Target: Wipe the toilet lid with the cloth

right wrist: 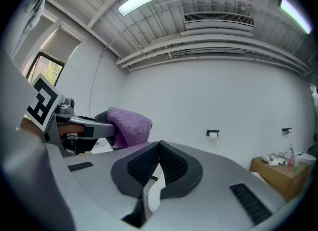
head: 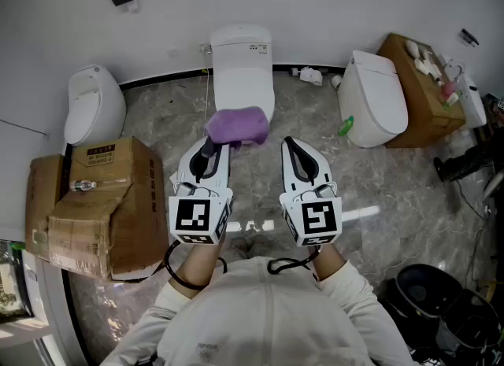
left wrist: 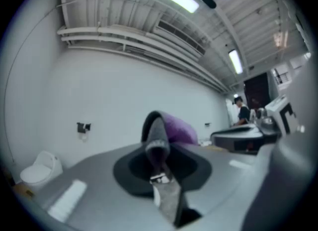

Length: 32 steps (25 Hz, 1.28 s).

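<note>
The purple cloth (head: 236, 126) is bunched at the tip of the left gripper (head: 211, 149), whose jaws are clamped on one edge of it. It is held in the air just in front of the white toilet lid (head: 243, 81), which lies closed and looks not yet touched. The right gripper (head: 292, 146) beside it is closed on nothing. With so little cloth pinched, pressing and dragging could pull it free, or let the hard jaw tips scrape the lid. In the head view the cloth covers the lid's front edge, and neither gripper view shows the lid. How deep the cloth sits between the pads is unclear.
</note>
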Motion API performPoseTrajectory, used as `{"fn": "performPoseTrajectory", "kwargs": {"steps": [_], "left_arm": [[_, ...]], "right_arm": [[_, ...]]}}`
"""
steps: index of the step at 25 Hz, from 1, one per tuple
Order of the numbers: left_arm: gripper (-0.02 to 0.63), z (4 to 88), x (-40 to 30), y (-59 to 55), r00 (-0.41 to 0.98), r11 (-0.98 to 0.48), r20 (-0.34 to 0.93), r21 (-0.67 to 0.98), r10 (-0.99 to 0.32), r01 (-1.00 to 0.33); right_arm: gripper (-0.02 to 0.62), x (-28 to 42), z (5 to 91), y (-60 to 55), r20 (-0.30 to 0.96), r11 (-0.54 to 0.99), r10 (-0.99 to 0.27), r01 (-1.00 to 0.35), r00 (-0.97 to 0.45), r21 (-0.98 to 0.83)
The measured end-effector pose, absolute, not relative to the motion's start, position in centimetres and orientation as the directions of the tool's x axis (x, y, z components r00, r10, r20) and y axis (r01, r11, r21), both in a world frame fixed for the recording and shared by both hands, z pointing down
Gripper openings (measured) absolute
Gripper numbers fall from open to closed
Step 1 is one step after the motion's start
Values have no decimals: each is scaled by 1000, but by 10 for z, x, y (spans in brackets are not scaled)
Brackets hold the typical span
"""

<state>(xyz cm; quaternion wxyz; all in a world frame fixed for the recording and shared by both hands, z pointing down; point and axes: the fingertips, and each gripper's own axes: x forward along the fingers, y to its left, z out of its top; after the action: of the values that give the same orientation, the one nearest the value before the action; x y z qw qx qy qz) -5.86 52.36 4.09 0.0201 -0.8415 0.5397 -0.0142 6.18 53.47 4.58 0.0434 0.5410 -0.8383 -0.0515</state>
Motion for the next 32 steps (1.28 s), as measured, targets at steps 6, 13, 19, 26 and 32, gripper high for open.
{"fn": "performPoseTrajectory", "kwargs": {"steps": [6, 13, 19, 26, 32], "left_arm": [[57, 47, -43, 521, 403, -403, 6, -50, -915, -914], [57, 48, -33, 523, 376, -376, 3, -45, -926, -926], [57, 52, -41, 512, 349, -349, 6, -40, -937, -936], [57, 59, -45, 483, 347, -347, 15, -23, -938, -938], [57, 67, -60, 448, 326, -326, 1, -2, -945, -945]], "right_arm": [[15, 77, 52, 532, 15, 428, -903, -893, -430, 140], [15, 91, 55, 526, 5, 443, -895, -887, -446, 128], [15, 97, 62, 514, 14, 444, -895, -889, -445, 114], [15, 98, 68, 487, 31, 442, -897, -890, -441, 115], [15, 94, 72, 454, 33, 442, -896, -885, -442, 143]]}}
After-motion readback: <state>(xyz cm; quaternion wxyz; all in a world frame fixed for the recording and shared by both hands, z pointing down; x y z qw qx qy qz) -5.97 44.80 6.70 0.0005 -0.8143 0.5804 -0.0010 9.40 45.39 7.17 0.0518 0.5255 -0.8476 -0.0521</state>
